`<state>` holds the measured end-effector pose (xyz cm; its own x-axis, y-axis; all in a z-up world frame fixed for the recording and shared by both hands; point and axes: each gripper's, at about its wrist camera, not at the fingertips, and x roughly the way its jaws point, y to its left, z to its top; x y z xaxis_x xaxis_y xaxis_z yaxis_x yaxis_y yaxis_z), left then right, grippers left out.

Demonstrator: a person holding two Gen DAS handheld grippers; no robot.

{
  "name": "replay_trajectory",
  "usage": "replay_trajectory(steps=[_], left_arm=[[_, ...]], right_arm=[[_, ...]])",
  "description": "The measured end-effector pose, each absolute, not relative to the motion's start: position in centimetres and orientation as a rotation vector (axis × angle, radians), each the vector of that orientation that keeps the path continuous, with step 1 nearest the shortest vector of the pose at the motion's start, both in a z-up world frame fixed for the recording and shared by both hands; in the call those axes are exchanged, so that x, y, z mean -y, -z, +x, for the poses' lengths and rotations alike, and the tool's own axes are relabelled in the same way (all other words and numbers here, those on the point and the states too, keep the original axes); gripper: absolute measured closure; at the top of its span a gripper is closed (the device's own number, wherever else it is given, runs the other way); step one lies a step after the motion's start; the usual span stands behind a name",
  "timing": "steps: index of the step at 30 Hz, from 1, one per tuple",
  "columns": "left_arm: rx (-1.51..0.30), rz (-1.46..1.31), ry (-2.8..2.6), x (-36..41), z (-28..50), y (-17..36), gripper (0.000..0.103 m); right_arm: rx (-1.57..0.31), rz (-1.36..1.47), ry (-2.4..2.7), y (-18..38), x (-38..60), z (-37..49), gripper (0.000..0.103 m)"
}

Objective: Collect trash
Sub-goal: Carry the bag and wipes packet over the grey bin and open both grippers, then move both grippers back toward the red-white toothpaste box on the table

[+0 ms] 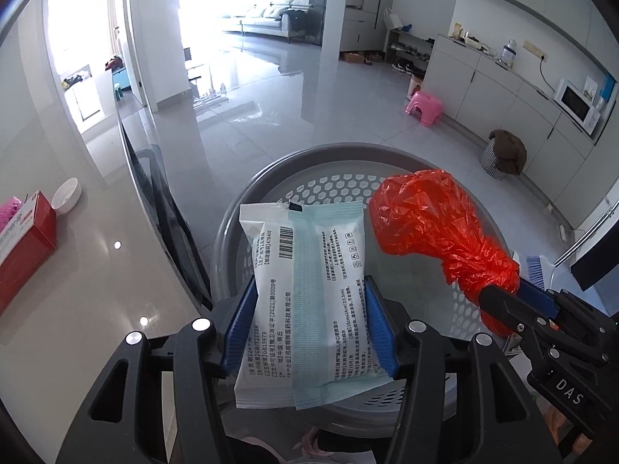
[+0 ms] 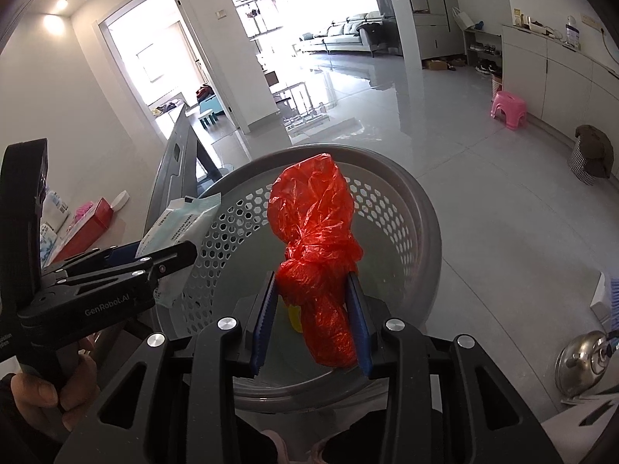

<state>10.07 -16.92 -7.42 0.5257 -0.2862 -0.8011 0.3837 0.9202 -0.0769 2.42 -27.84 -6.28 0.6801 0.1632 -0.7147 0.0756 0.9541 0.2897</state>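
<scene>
Grey glossy floor [image 1: 278, 116] all around, running far back to a sofa [image 1: 278, 15] in the bright room behind. White cabinets [image 1: 503, 89] along the right wall, with a microwave [image 1: 576, 106] on top. On the left, a pale table [image 1: 77, 270], seen in the left wrist view.

In the middle, directly below both claws, a round grey basket [image 2: 410, 208] with a wall of small holes. Something yellow at its bottom, too hidden to name.

Above the basket, on its left side, a white and pale green packet [image 1: 309, 290] with printed text and a barcode. Pressed from both sides by the blue pads [image 1: 377, 324] of the left gripper [image 1: 309, 328], so grasped, hanging over the basket opening. In the right wrist view the same packet [image 2: 178, 224] sticks out past the left rim.

Beside it, on the right, a red bag [image 2: 313, 251], crumpled and knotted in the middle. Clamped below the knot between the pads of the right gripper [image 2: 313, 321], upper part standing up over the basket. In the left wrist view the same bag [image 1: 425, 216] reaches in from the right, close to the packet but apart from it.

A hand [image 2: 46, 398] around the left gripper handle, at the lower left of the right wrist view.

Further away, a pink stool [image 1: 423, 106] by the cabinets, and a checked bin [image 1: 499, 154] with dark cloth on it. On the table, a red box [image 1: 27, 239] and a small white bowl [image 1: 66, 195]. At the lower right of the right wrist view, a steel lid [image 2: 580, 363].
</scene>
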Motion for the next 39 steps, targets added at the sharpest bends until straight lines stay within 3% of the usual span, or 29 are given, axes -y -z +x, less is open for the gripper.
replay_trajectory(steps=[1,3,6,25,39], left_arm=[[-0.938,0.109,0.399,16.8,10.1,7.4,0.047],[-0.935,0.100,0.393,16.8,10.2,7.1,0.039],[-0.924,0.102,0.388,16.8,10.0,6.8,0.033],[-0.908,0.069,0.401,14.5,8.6,5.8,0.030],[-0.859,0.010,0.356,8.5,6.3,3.4,0.030]], right_arm=[[-0.824,0.309,-0.050,6.3,28.0,2.4,0.066],[-0.815,0.311,-0.046,6.2,28.0,2.5,0.047],[-0.782,0.324,-0.040,5.7,28.2,2.1,0.037],[-0.768,0.336,-0.021,4.5,27.2,0.7,0.035],[-0.743,0.305,-0.075,2.1,23.4,-0.3,0.032]])
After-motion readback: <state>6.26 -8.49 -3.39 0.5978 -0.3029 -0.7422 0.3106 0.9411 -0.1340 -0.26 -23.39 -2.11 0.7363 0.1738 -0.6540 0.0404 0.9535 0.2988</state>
